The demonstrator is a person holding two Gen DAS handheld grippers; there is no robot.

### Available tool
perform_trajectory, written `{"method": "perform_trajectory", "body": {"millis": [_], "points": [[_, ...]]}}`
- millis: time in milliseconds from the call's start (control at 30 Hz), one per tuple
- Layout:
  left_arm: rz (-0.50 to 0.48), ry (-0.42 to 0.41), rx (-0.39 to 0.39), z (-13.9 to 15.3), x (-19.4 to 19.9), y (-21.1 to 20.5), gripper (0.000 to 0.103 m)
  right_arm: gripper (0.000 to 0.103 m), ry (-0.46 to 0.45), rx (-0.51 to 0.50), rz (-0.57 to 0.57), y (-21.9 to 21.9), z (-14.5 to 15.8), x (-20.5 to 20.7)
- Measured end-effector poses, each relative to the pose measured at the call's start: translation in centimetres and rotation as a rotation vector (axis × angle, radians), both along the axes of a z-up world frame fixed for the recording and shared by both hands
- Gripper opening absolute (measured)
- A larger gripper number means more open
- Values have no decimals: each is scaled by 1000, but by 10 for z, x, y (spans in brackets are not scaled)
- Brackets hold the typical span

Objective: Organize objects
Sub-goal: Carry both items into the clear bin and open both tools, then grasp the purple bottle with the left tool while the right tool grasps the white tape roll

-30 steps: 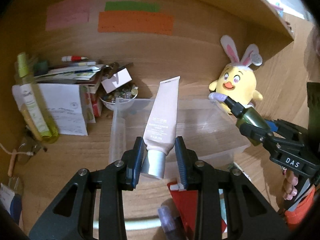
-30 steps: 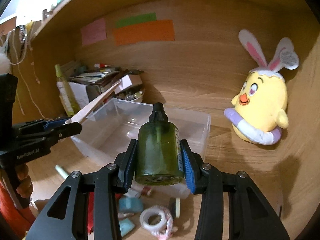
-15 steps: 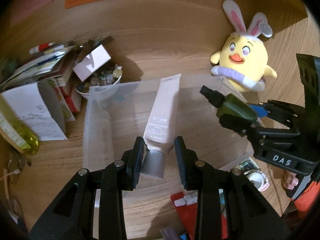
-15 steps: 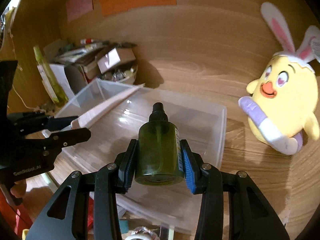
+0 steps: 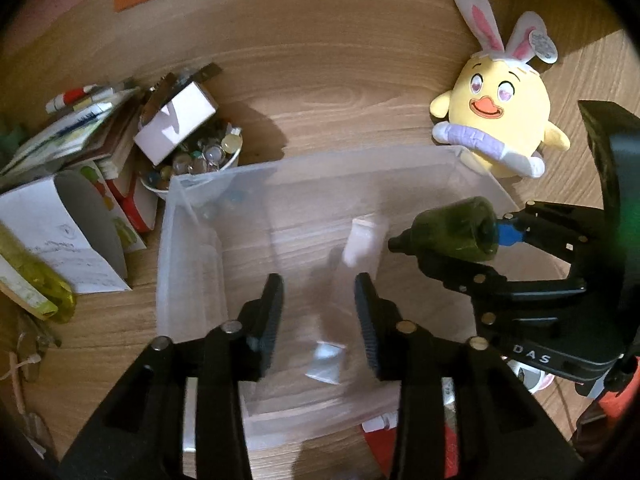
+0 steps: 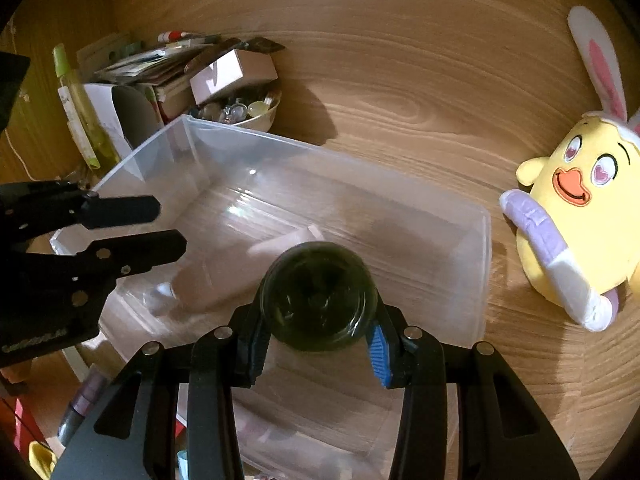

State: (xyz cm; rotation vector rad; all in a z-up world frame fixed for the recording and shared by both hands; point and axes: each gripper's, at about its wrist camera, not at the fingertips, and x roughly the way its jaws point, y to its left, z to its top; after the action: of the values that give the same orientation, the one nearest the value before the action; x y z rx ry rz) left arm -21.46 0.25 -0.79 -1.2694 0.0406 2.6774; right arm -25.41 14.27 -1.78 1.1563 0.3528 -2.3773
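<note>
Left wrist view
Left gripper (image 5: 319,320): poised above the clear plastic bin (image 5: 188,240), pointing down into it; fingers spread, nothing between them.
Cream tube (image 5: 344,292): a blurred pale shape inside the bin below the spread fingers, silver cap toward the near wall; whether it rests on the floor cannot be told.
Right gripper (image 5: 486,240): over the bin's right side, pinching the green bottle (image 5: 452,230), black cap aimed at the bin's middle.
Open room: bare bin floor on the left half; a bowl of trinkets (image 5: 200,156) touches the bin's far-left corner; the yellow plush chick (image 5: 496,116) sits just beyond the far-right corner.

Right wrist view
Right gripper (image 6: 318,346): aimed steeply down over the bin (image 6: 476,264); fingers pressed on the green bottle (image 6: 318,300), seen base-on.
Left gripper (image 6: 168,226): over the bin's left wall, fingers parted.
Cream tube (image 6: 240,268): blurred, inside the bin, left of the bottle.
Open room: bin floor bare toward the far and right walls.
</note>
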Motion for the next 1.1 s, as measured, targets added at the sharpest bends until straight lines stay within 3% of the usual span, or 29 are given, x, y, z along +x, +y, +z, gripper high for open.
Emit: {"method": "perform_trajectory", "body": {"millis": [133, 267, 500, 600, 767, 1100], "points": [[14, 42, -9, 10, 8, -3, 56, 41, 3, -2, -9, 2, 4, 3], [30, 92, -24, 24, 21, -4, 63, 58, 37, -31, -33, 10, 16, 14], [66, 197, -23, 53, 54, -8, 88, 75, 128, -69, -62, 28, 45, 45], [82, 253, -28, 62, 72, -10, 95, 78, 175, -74, -69, 34, 56, 63], [100, 285, -11, 67, 99, -14, 97, 83, 230, -85, -77, 46, 66, 94], [138, 252, 15, 37, 144, -16, 97, 83, 200, -129, -97, 66, 44, 137]]}}
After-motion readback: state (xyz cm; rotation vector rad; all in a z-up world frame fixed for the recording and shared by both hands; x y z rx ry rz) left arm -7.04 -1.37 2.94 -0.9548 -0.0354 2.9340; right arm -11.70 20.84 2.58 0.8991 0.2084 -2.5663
